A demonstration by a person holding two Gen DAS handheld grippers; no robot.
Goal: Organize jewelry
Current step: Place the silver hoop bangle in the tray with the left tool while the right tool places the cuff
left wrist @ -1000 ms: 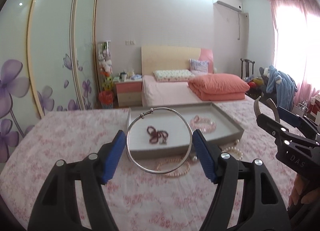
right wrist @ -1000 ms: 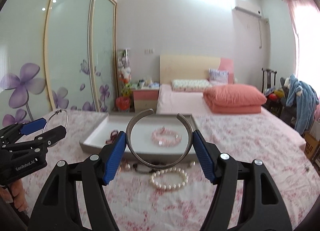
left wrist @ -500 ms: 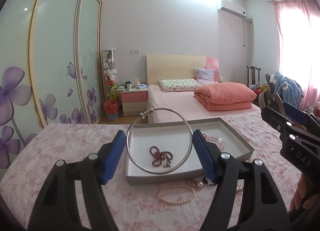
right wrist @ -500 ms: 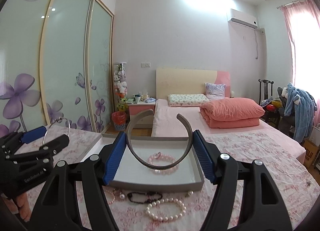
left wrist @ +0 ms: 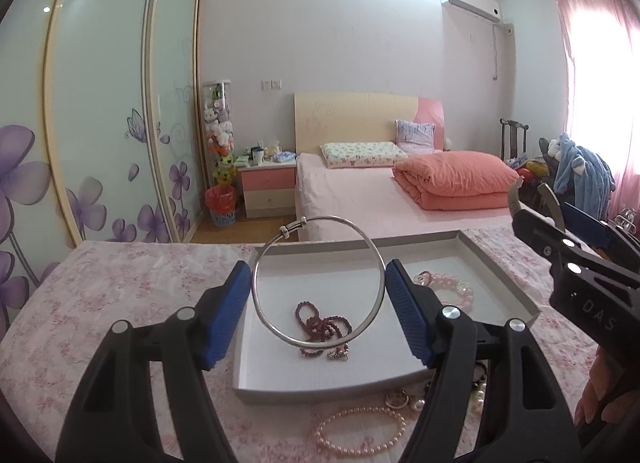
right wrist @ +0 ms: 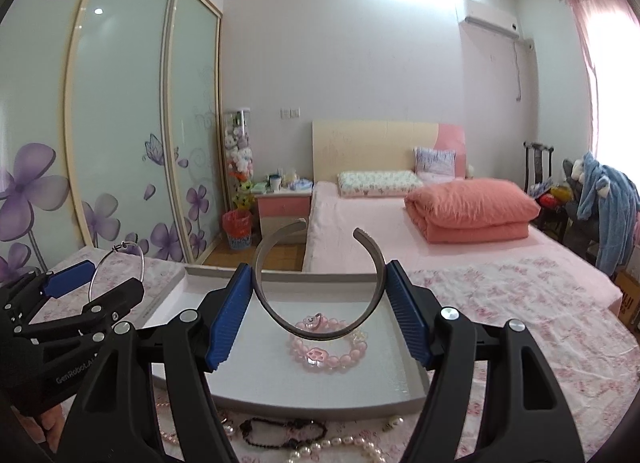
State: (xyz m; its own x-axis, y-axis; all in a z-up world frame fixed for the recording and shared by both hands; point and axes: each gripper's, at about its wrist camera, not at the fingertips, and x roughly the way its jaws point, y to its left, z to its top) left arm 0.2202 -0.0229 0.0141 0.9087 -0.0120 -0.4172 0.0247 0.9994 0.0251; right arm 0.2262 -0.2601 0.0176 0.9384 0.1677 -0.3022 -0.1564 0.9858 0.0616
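My left gripper (left wrist: 319, 303) is shut on a thin silver bangle (left wrist: 276, 327) and holds it above the left half of the grey tray (left wrist: 328, 387). A dark red bead string (left wrist: 320, 325) and a pink bead bracelet (left wrist: 452, 289) lie in the tray. My right gripper (right wrist: 319, 303) is shut on a wide open silver cuff (right wrist: 264, 299) above the same tray (right wrist: 320, 407), over the pink bead bracelet (right wrist: 332, 355). The left gripper with its bangle (right wrist: 96, 283) shows at the left of the right wrist view.
Loose jewelry lies on the floral cloth in front of the tray: a pink pearl bracelet (left wrist: 360, 435), a black bead bracelet (right wrist: 284, 431), white pearls (right wrist: 340, 449). A bed (left wrist: 380, 199), nightstand (left wrist: 266, 191) and sliding wardrobe (left wrist: 104, 103) stand behind.
Both grippers moved forward and now hang over the tray, each still holding its bangle. The tray and its contents look closer and lower in both views.
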